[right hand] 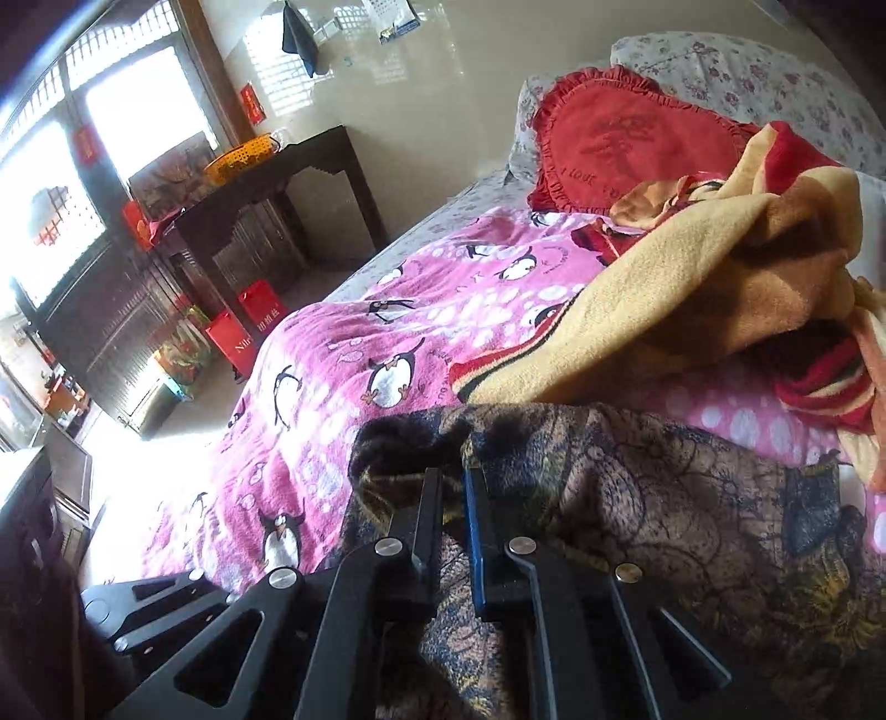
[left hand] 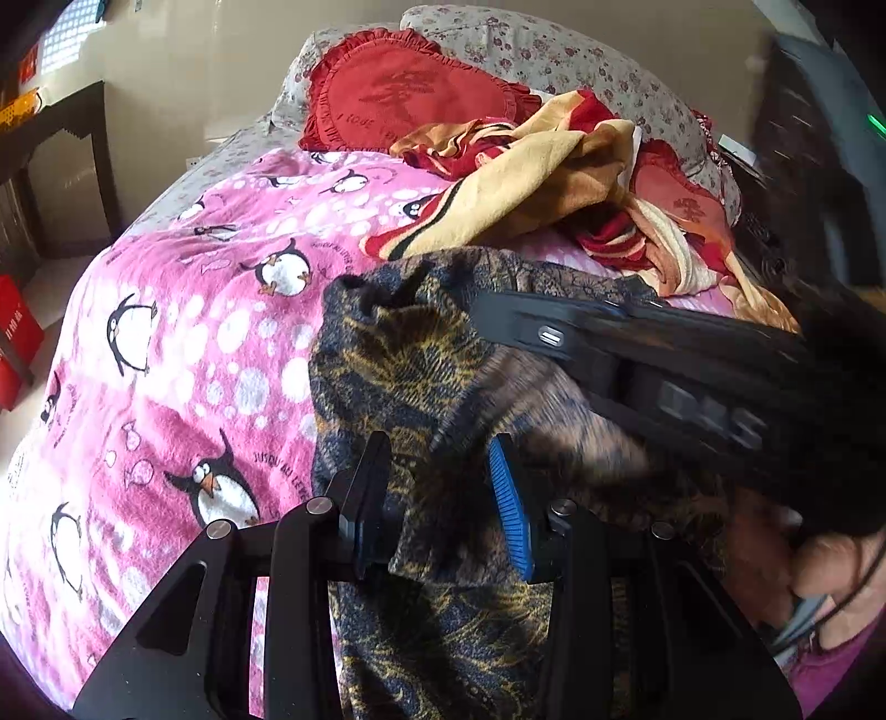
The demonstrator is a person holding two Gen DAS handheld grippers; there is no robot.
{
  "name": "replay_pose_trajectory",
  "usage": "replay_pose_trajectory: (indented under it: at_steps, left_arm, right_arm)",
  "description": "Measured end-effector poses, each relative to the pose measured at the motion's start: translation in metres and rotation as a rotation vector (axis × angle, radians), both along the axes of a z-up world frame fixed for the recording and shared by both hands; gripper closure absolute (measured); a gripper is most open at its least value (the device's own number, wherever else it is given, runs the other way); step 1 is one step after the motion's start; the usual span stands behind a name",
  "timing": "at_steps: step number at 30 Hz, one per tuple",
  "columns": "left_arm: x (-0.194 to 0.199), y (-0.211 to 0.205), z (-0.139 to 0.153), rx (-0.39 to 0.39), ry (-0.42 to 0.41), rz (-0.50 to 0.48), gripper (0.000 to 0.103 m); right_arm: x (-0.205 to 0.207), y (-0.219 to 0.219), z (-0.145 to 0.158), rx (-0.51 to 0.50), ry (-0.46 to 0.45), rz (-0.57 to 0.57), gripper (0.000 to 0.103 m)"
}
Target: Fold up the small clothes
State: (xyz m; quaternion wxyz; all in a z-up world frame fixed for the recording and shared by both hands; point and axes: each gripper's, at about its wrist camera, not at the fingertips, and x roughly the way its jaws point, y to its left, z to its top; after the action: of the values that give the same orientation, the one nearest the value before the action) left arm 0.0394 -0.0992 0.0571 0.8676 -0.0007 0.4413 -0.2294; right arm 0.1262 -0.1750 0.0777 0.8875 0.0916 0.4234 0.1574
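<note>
my dark garment (left hand: 398, 354), navy with gold-brown leafy print, soft and crumpled, bunched and lifted over the pink penguin blanket (left hand: 183, 343), one fold draped between my left fingers (left hand: 509, 498), far edge rumpled

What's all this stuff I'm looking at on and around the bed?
Patterned garment: one, dark blue with gold and brown print, near edge of the bed, under both tools.
Penguin blanket: one, pink, covering the bed.
Crumpled blanket: one, tan and red, bunched behind the garment.
Heart cushion: one, red with ruffles, at the head of the bed.
Floral pillow: white with small flowers, behind the cushion.
Side table: one, dark wood, by the wall.
Basket: one, orange, on that table.
Gift bags: two, red, on the floor.
Left tool: black with blue pads, garment fabric between its fingers.
Right tool: black, shut on the garment.
</note>
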Motion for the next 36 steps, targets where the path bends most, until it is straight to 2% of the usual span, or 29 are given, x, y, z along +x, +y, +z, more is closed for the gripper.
replay_pose_trajectory:
  at_steps: [2,4,5,7,9,12,13,14,15,16,17,19,22,24,26,28,30,31,33,34,36]
  left_arm:
    - [0.007,-0.004,0.000,0.001,-0.008,-0.006,0.066]
    - [0.016,-0.010,-0.005,0.028,-0.007,-0.004,0.066]
    - [0.022,-0.012,-0.010,0.040,0.004,-0.005,0.066]
    - [0.034,-0.013,-0.018,0.030,0.039,0.002,0.065]
    - [0.038,-0.011,-0.019,0.003,0.053,0.016,0.063]
    - [0.036,-0.009,-0.016,0.000,0.068,0.035,0.063]
    - [0.034,-0.008,-0.013,0.002,0.072,0.041,0.063]
    - [0.032,-0.006,-0.010,0.014,0.071,0.049,0.063]
    - [0.028,-0.003,-0.005,0.028,0.063,0.055,0.063]
    - [0.023,0.001,0.000,0.041,0.048,0.061,0.063]
    - [0.020,0.005,0.005,0.051,0.037,0.069,0.063]
    - [0.010,0.017,0.013,0.052,0.025,0.079,0.063]
    - [-0.009,0.036,0.018,0.052,0.022,0.092,0.063]
    - [-0.022,0.045,0.018,0.050,0.031,0.096,0.063]
    - [-0.036,0.051,0.016,0.047,0.045,0.093,0.063]
    - [-0.050,0.055,0.013,0.058,0.061,0.087,0.063]
    - [-0.063,0.060,0.012,0.068,0.070,0.084,0.063]
    - [-0.070,0.063,0.011,0.070,0.072,0.081,0.063]
    - [-0.081,0.068,0.010,0.075,0.073,0.076,0.063]
    - [-0.086,0.070,0.009,0.078,0.072,0.077,0.063]
    - [-0.094,0.072,0.006,0.080,0.077,0.073,0.063]
  right_arm:
    - [-0.033,-0.016,0.015,-0.021,-0.040,-0.037,0.089]
    - [-0.074,-0.047,0.028,-0.061,-0.095,-0.146,0.053]
    - [-0.094,-0.067,0.034,-0.066,-0.124,-0.200,0.049]
    - [-0.131,-0.105,0.039,-0.110,-0.134,-0.311,0.048]
    - [-0.159,-0.145,0.028,-0.208,-0.059,-0.439,0.048]
    - [-0.185,-0.202,0.005,-0.260,0.036,-0.607,0.055]
    - [-0.190,-0.227,-0.007,-0.281,0.083,-0.704,0.054]
    - [-0.194,-0.246,-0.015,-0.213,0.105,-0.747,0.053]
    - [-0.200,-0.262,-0.018,-0.079,0.107,-0.765,0.053]
    - [-0.209,-0.274,-0.017,0.010,0.113,-0.804,0.054]
    - [-0.217,-0.279,-0.010,0.023,0.107,-0.840,0.054]
    - [-0.233,-0.276,0.009,-0.042,0.067,-0.859,0.053]
    - [-0.261,-0.265,0.023,-0.031,0.056,-0.823,0.052]
    - [-0.277,-0.257,0.020,0.011,0.090,-0.780,0.050]
    - [-0.283,-0.240,0.011,0.003,0.122,-0.757,0.048]
    - [-0.287,-0.231,-0.005,-0.088,0.174,-0.780,0.048]
    - [-0.287,-0.232,-0.023,-0.205,0.290,-0.859,0.048]
    - [-0.291,-0.233,-0.024,-0.211,0.307,-0.892,0.048]
    - [-0.301,-0.227,-0.011,-0.117,0.225,-0.902,0.048]
    - [-0.301,-0.219,-0.001,-0.078,0.188,-0.872,0.048]
    - [-0.295,-0.198,0.016,-0.061,0.132,-0.796,0.048]
